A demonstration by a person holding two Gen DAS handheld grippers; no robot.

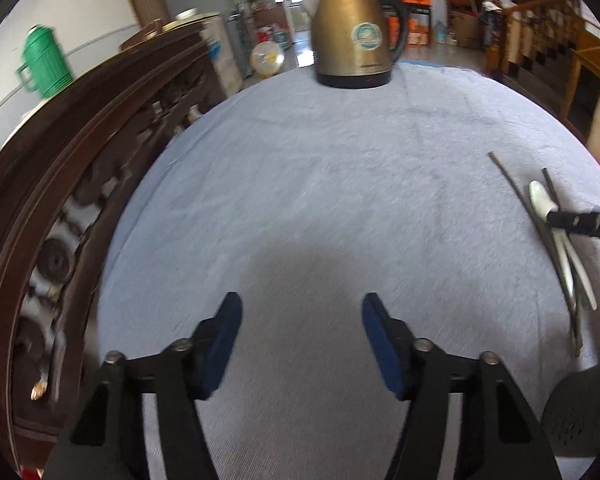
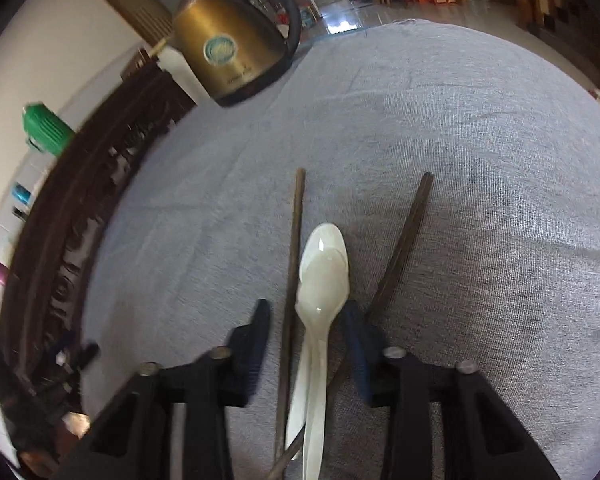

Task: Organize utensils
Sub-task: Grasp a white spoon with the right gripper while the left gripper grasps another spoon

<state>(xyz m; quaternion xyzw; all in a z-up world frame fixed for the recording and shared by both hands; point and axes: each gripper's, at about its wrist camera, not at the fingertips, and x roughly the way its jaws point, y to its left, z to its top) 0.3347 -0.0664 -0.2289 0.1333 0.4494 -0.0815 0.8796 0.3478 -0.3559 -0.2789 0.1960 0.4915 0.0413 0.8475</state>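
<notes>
We see a bench (image 1: 320, 184) covered with a grey-blue cloth (image 2: 480, 200). On the cloth stand a brass kettle (image 1: 354, 36) at the far edge, and near us lie two dark chopsticks (image 2: 294, 264) with two white spoons (image 2: 324, 276) between them.

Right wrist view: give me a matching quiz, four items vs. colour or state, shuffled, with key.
Items:
1. kettle
2. spoon
3. chopsticks
4. right tool

Descriptions:
A. dark brown, two sticks crossing near the bottom of the view
B. open, pads on either side of the spoon's neck
C. brass-coloured body with a black handle, standing at the far end of the cloth
D. white, lying flat between the sticks

Pairs: 1-C, 2-D, 3-A, 4-B
</notes>
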